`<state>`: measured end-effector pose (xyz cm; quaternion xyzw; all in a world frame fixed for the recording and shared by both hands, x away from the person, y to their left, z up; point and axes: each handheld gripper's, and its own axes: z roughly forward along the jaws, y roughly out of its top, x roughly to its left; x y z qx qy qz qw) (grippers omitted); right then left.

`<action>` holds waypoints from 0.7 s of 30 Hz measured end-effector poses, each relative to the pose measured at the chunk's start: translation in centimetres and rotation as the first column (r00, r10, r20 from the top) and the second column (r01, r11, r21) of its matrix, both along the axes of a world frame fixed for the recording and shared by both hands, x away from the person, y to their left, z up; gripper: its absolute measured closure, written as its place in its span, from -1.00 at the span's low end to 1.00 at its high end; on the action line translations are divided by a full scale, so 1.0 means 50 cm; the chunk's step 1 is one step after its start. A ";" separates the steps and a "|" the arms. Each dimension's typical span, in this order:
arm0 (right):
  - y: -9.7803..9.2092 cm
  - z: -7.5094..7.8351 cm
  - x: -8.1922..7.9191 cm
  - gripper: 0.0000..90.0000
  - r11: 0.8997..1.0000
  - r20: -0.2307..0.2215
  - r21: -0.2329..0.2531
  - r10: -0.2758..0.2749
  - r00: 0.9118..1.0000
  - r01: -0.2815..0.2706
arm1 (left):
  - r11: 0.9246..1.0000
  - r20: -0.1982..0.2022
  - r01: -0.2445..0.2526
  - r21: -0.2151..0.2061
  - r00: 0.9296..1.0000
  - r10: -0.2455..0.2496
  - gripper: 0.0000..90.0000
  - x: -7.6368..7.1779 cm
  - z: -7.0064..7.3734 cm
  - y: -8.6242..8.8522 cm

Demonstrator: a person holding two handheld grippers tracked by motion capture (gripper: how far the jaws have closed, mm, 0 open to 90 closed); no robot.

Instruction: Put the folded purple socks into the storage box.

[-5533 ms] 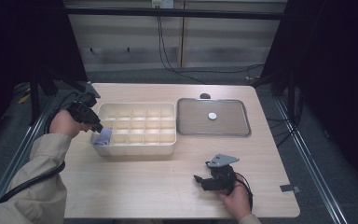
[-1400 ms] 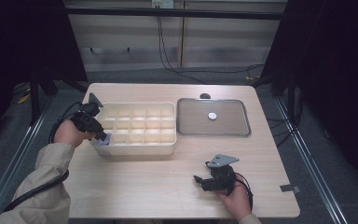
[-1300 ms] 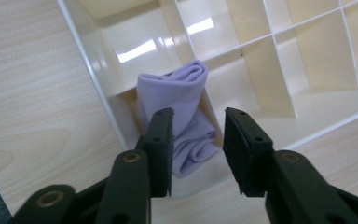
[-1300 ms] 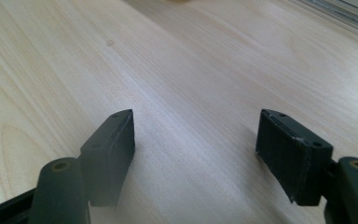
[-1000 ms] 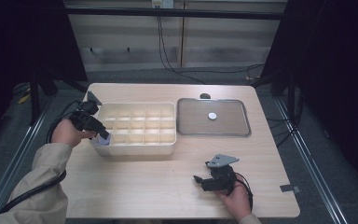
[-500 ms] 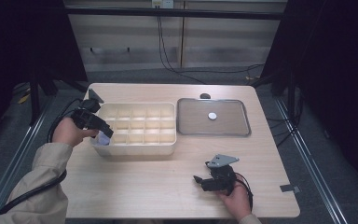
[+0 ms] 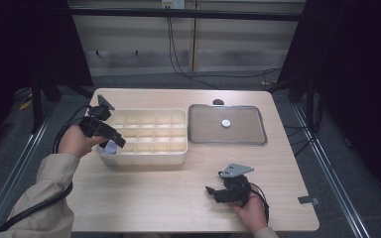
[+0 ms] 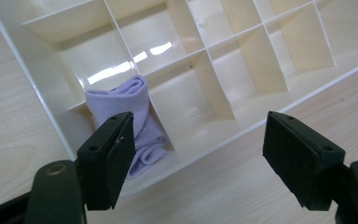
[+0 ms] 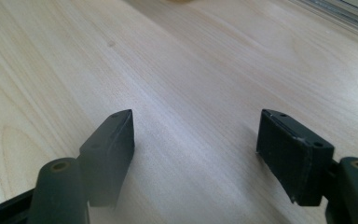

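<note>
— Where's the purple cloth (image 8: 129, 122)?

— Rolled up in the near-left corner cell of the cream divider box (image 7: 151, 130), its long axis running front to back along the cell.

— And the left gripper (image 8: 200, 154)?

— Jaws apart, empty, just above and beside it. The right gripper (image 7: 218, 191) rests well apart on the table (image 7: 144, 198), also spread, holding nothing.

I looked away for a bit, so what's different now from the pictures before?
The left gripper has let go of the lilac cloth, which now lies rolled in a corner compartment of the cream divider box. Its jaws stand open above the box edge, pulled back a little toward the person. The right gripper stayed resting open on the table, and the metal tray with its small white disc did not move.
</note>
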<state>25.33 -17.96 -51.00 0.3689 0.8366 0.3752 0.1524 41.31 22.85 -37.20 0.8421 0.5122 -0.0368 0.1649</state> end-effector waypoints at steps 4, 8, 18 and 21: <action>0.000 0.000 0.000 -0.39 1.000 0.000 0.000 0.000 1.000 0.000 | 1.000 0.008 0.015 -0.006 1.000 -0.015 -0.44 -0.006 0.002 -0.006; 0.000 0.000 -0.001 -0.39 1.000 -0.003 0.000 -0.002 1.000 0.002 | 1.000 0.010 0.027 -0.012 1.000 -0.027 -0.44 -0.014 0.005 -0.007; 0.000 0.000 -0.001 -0.39 1.000 -0.004 0.001 -0.002 1.000 0.002 | 0.998 0.021 0.050 -0.035 0.999 -0.049 -0.43 -0.031 0.008 -0.007; 0.001 0.001 -0.002 -0.39 1.000 -0.009 0.001 -0.006 1.000 0.006 | 0.997 0.025 0.056 -0.043 0.998 -0.055 -0.43 -0.037 0.008 -0.006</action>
